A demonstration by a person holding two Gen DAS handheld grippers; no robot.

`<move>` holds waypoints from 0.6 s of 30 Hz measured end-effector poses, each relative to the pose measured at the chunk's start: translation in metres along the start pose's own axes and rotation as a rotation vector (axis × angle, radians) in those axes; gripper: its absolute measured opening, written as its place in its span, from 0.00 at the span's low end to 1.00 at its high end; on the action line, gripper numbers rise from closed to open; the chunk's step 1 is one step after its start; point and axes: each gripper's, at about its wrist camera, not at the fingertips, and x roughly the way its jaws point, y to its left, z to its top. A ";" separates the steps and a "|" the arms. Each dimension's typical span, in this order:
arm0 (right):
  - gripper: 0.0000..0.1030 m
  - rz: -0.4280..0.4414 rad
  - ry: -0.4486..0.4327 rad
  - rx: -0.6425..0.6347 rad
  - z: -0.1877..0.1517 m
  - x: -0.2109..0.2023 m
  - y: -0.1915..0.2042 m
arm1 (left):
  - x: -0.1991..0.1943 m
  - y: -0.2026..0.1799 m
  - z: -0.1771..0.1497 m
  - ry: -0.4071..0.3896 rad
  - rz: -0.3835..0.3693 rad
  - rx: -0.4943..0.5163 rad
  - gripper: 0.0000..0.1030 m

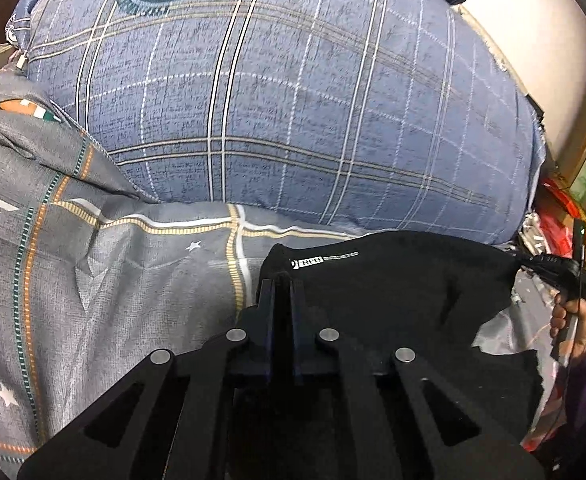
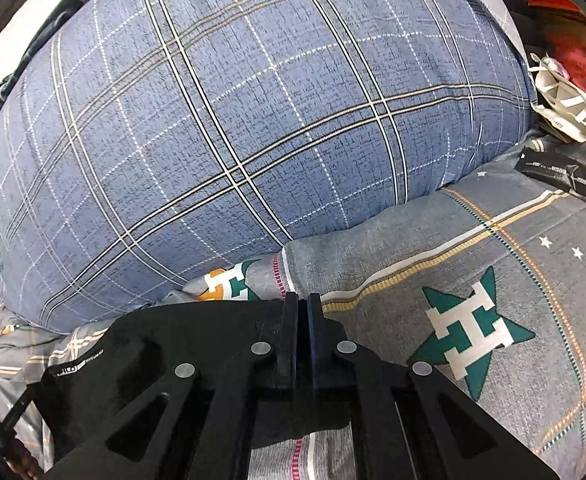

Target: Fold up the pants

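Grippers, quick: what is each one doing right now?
Left gripper: closed, holding the black pants.
Right gripper: closed, holding the same pants.

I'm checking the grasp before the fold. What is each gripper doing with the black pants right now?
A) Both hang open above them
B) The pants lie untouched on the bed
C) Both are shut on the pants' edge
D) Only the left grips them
C: the left gripper and the right gripper each have their fingers closed on an edge of the black pants, held between them over the grey bedsheet.
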 end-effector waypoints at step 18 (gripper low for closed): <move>0.03 0.003 -0.136 0.091 -0.047 -0.123 -0.078 | -0.122 -0.018 -0.059 -0.132 -0.115 0.023 0.04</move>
